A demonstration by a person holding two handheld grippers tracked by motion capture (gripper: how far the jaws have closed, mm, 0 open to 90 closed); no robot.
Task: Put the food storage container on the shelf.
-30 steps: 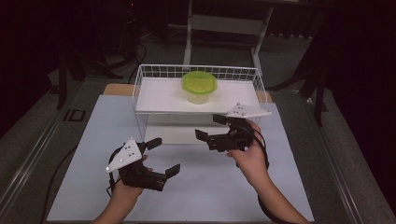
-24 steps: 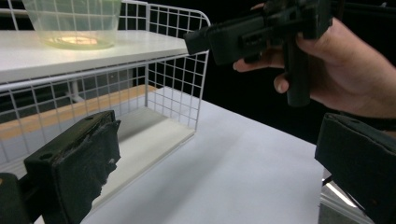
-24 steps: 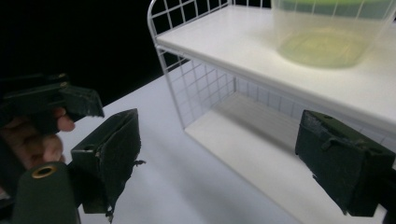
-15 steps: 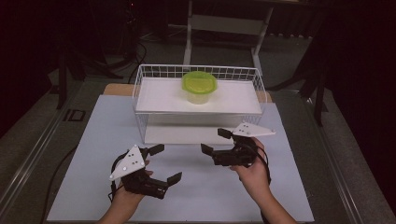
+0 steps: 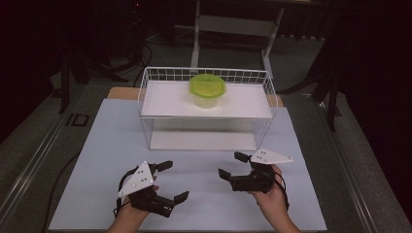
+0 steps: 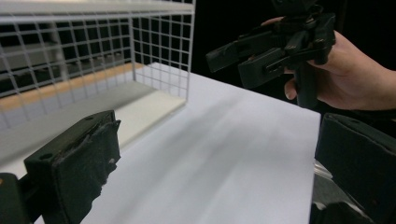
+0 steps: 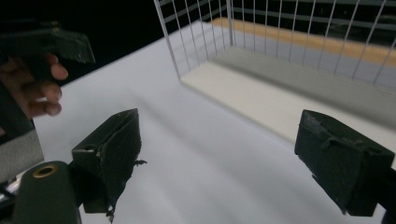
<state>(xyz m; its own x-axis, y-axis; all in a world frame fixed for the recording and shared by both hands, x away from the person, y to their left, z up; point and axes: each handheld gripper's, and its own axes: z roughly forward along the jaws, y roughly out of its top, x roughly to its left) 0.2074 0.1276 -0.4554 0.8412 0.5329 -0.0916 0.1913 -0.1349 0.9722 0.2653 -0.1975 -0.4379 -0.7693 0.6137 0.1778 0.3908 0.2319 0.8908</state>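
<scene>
High view: my left gripper point(image 5: 169, 180) sits low over the near left part of the white table sheet point(image 5: 97, 160), jaws spread wide with nothing between them, its grey three-cornered plate point(image 5: 136, 178) on top. My right gripper point(image 5: 232, 165) is held over the near right part of the sheet, jaws likewise wide apart and empty, pointing leftward; my right hand point(image 5: 269, 194) wraps its handle. The two grippers are well apart. Beyond them stands a white wire rack point(image 5: 206, 104) with an upper shelf and a lower board; a green-lidded container point(image 5: 207, 90) rests upright near the middle of the upper shelf, far from both grippers.

Left gripper view: my two black pads point(image 6: 86, 163) frame bare sheet; the rack's corner point(image 6: 159, 51) rises at upper left, and my right gripper point(image 6: 243, 58) is held in the air at upper right.

Right gripper view: pads point(image 7: 114, 154) wide, bare sheet between; the rack's lower board point(image 7: 280, 100) lies ahead
</scene>
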